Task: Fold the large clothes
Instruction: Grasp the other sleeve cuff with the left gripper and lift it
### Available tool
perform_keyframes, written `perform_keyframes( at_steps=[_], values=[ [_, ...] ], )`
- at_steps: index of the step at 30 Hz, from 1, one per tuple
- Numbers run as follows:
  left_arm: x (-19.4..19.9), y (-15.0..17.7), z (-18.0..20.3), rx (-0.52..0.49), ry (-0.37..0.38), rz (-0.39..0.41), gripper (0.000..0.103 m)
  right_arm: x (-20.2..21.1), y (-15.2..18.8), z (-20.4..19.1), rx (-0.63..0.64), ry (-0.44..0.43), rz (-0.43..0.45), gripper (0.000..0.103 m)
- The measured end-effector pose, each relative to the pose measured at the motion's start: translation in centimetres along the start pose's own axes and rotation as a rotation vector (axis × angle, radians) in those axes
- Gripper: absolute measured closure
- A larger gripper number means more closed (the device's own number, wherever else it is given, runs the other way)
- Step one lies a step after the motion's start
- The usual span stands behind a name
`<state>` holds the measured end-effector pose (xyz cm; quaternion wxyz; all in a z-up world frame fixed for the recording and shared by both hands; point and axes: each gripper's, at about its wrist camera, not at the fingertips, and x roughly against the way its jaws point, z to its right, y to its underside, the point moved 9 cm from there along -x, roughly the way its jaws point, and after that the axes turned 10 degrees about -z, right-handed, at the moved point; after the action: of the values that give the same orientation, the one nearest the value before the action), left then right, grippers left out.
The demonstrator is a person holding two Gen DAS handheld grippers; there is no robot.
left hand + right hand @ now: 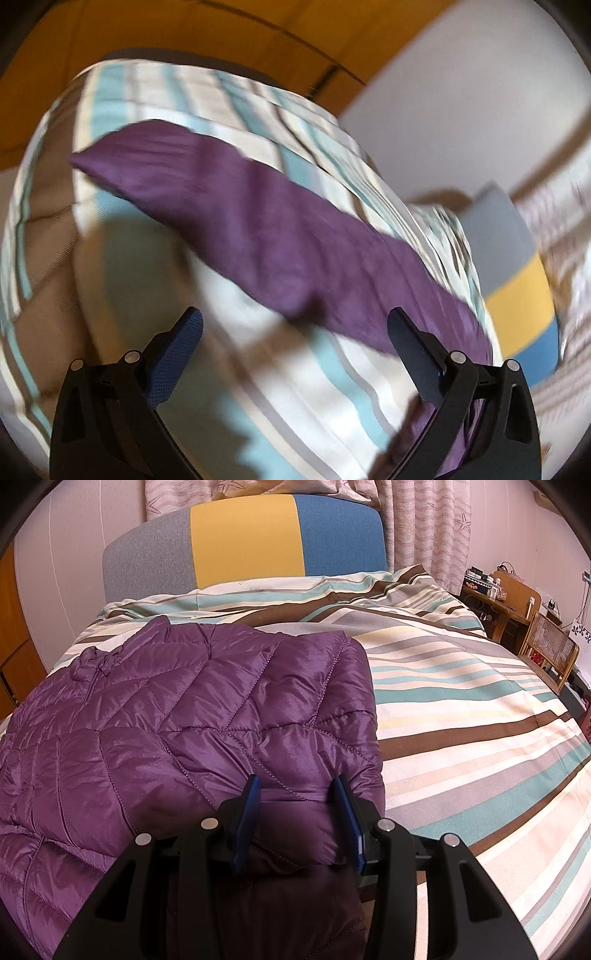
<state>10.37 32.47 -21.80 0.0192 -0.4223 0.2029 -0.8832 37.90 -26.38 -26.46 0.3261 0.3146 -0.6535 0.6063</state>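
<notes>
The right hand-held gripper [295, 812] has its two blue fingers [248, 812] set narrow, with a puffy fold of the shiny purple quilted jacket [207, 716] bulging between them. It looks like it is pinching that near edge and holding it. The left hand-held gripper [295, 325] is spread wide with nothing in it. Its picture is blurry, so I cannot tell if it touches the cloth.

The jacket lies on the bed with the striped cover of cream, teal and brown [461, 709]. It is on the left part of the bed, near the grey, yellow and blue headboard [243, 542]. One side seems to be folded over already, because the right edge looks thick and doubled. The left part is spread flat and loose. So I think the folding has started but is not done. More folds are left, and the jacket is not a small neat pile yet.

In the left view the jacket shows as a long purple band just ahead of the open fingers, crossing from upper left to lower right. Its lower end runs past the right finger [413, 347].
</notes>
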Motion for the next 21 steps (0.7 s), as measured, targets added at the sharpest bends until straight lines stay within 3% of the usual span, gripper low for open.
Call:
perform_keyframes(
  at_steps=[2,6,10,11,13,16,21],
  values=[
    [0.1,-1.2,-1.6,0.058,-0.012,0.022,0.006,0.0,0.0,-0.1,0.001,0.003,0.0,0.062],
    [0.0,-3.3,-4.1,0.14,0.008,0.055,0.024,0.0,0.0,-0.1,0.003,0.006,0.0,0.061],
    [-0.7,-5.0,-4.7,0.183,0.021,0.067,0.029,0.0,0.1,-0.2,0.003,0.008,0.0,0.061],
    [-0.9,-5.6,-4.6,0.189,0.016,0.073,0.034,0.1,0.1,-0.1,0.004,0.008,0.0,0.061],
    [-1.5,-6.0,-4.9,0.201,-0.009,0.063,0.061,0.0,0.1,-0.2,0.003,0.007,0.0,0.061],
    [-2.2,-6.3,-5.4,0.249,0.002,0.037,0.083,0.0,0.1,-0.2,0.004,0.008,0.0,0.061],
    [-0.8,-7.0,-2.3,0.11,-0.061,0.131,0.09,0.0,0.1,-0.2,0.004,0.009,0.001,0.061]
  ],
)
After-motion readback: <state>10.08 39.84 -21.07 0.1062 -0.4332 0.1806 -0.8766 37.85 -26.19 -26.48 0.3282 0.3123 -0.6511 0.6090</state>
